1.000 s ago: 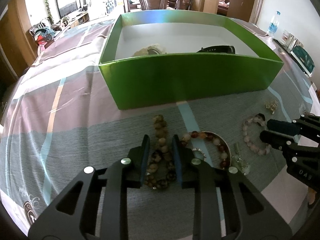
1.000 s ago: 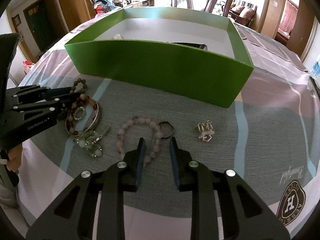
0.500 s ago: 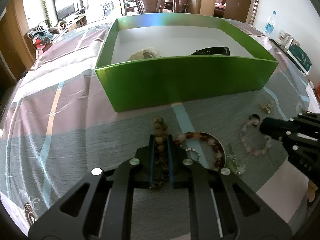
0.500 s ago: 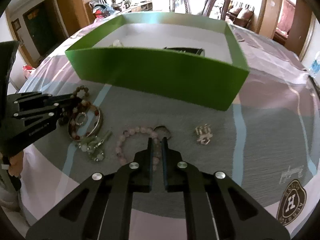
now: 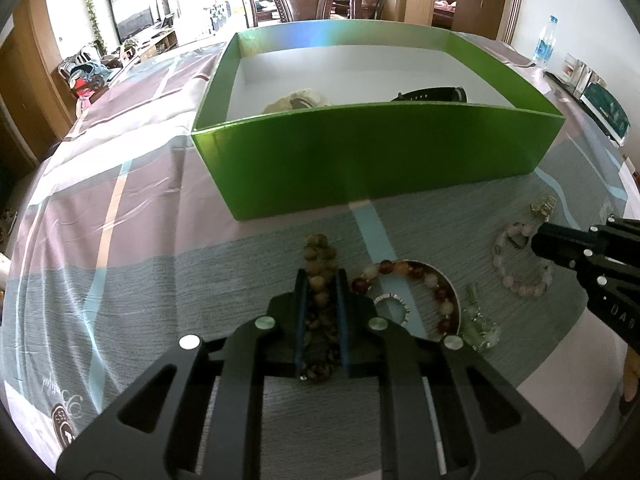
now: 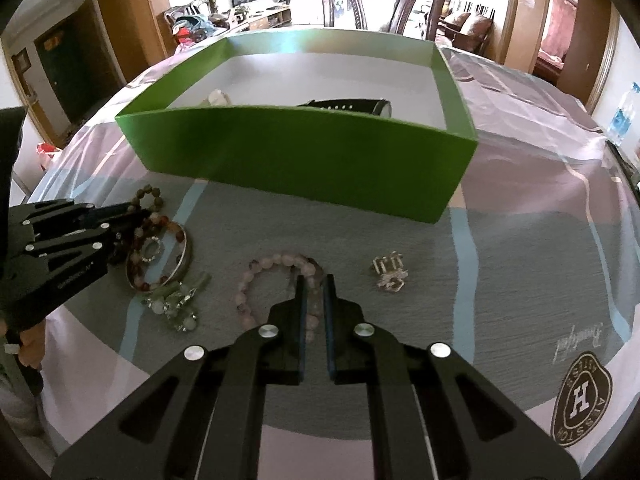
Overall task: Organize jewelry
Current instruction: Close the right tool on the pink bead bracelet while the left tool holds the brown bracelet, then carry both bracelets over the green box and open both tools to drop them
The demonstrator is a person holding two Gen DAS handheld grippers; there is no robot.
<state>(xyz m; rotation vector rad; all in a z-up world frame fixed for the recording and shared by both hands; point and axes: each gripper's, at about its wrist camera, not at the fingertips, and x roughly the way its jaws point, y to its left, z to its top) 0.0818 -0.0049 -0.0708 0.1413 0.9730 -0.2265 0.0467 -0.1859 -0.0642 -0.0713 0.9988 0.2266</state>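
Both tools have just gone from straddling their targets with open jaws to clamping them. The left tool (image 5: 321, 276) now pinches the brown bead bracelet (image 5: 319, 256) between its pads, a loop of beads poking out past the tips toward 12 o'clock; the right tool (image 6: 313, 280) has narrowed to a slim gap around one side of the pink bead bracelet (image 6: 276, 276), whose free loop lies at its 10 o'clock. Both bracelets appear to lie on the worktop (image 5: 168, 280) (neither looks lifted yet), in front of the green box (image 5: 372, 168), which sits at 12 o'clock from each tool and already holds a black watch (image 5: 434, 93) and a pale piece I cannot identify. Judging by this, the grasp step is done for two items at once, and the next move is a lift over the near wall. The red bead bracelet (image 5: 404, 270), silver ring (image 5: 394, 306), green beaded piece (image 5: 480, 326) and gold charm (image 6: 390, 274) remain loose.
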